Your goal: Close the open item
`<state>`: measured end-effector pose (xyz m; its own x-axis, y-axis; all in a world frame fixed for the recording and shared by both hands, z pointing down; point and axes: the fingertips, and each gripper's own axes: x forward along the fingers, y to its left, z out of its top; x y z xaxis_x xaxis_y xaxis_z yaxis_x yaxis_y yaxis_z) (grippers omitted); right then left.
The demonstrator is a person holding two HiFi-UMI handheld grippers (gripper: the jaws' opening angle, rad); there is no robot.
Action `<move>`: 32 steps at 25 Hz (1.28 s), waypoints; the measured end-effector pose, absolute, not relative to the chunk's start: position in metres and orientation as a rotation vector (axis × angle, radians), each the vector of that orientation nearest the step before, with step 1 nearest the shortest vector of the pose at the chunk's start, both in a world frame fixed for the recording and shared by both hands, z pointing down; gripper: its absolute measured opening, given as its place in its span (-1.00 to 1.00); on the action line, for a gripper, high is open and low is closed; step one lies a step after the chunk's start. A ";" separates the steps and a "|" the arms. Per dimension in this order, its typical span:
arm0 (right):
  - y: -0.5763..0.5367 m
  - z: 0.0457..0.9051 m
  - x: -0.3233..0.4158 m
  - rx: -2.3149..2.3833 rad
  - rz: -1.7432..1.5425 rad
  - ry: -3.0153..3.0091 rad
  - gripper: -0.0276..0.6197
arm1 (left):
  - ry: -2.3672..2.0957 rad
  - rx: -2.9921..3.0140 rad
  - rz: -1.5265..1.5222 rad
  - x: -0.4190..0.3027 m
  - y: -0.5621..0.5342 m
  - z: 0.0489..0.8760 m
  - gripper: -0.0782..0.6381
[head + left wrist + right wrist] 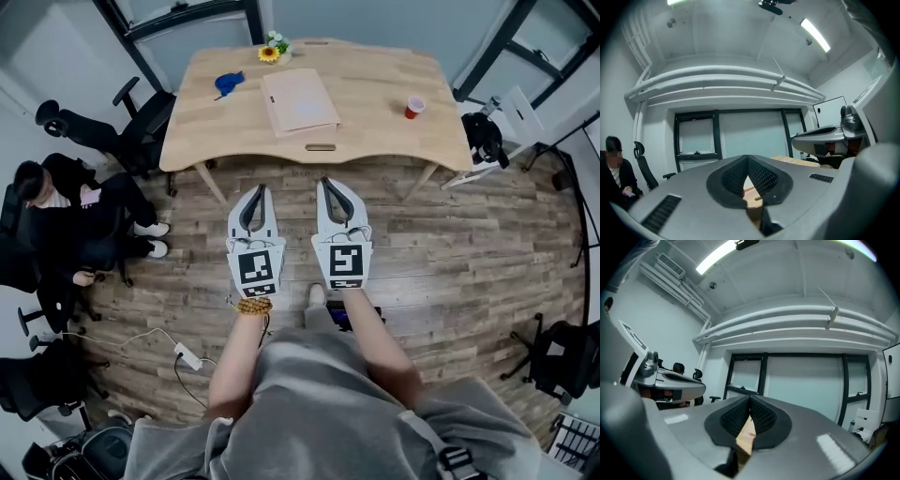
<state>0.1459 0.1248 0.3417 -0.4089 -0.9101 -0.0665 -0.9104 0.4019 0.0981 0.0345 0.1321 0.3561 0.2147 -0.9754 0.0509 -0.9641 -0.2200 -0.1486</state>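
An office or meeting room: a light wooden desk [375, 103] stands on a wood-plank floor [450, 244], black swivel office chairs [141, 117] left of the desk, a person [66, 202] seated among them. Behind the desk run black-framed glass panels [750, 133], a strip light [716, 256] is on the ceiling above, and a white power strip [187, 356] lies on the floor nearer than the desk

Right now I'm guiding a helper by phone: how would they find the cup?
Start at the wooden table ahead of the person. Near its right end stands the cup, alone. It is small and red, unlike the pale flat item at the middle.
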 end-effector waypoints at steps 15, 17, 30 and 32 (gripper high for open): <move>0.054 0.378 0.134 -1.701 0.209 2.762 -0.83 | 2.030 -2.384 -0.193 0.004 0.071 0.393 -0.76; 0.042 0.383 0.128 -1.706 0.222 2.789 -0.82 | 2.031 -2.406 -0.191 -0.001 0.056 0.401 -0.76; -0.064 0.422 0.073 -1.764 0.278 2.954 -0.68 | 1.942 -2.563 -0.212 -0.048 -0.058 0.434 -0.76; -0.077 0.433 0.062 -1.764 0.279 3.001 -0.65 | 1.933 -2.592 -0.210 -0.057 -0.072 0.441 -0.76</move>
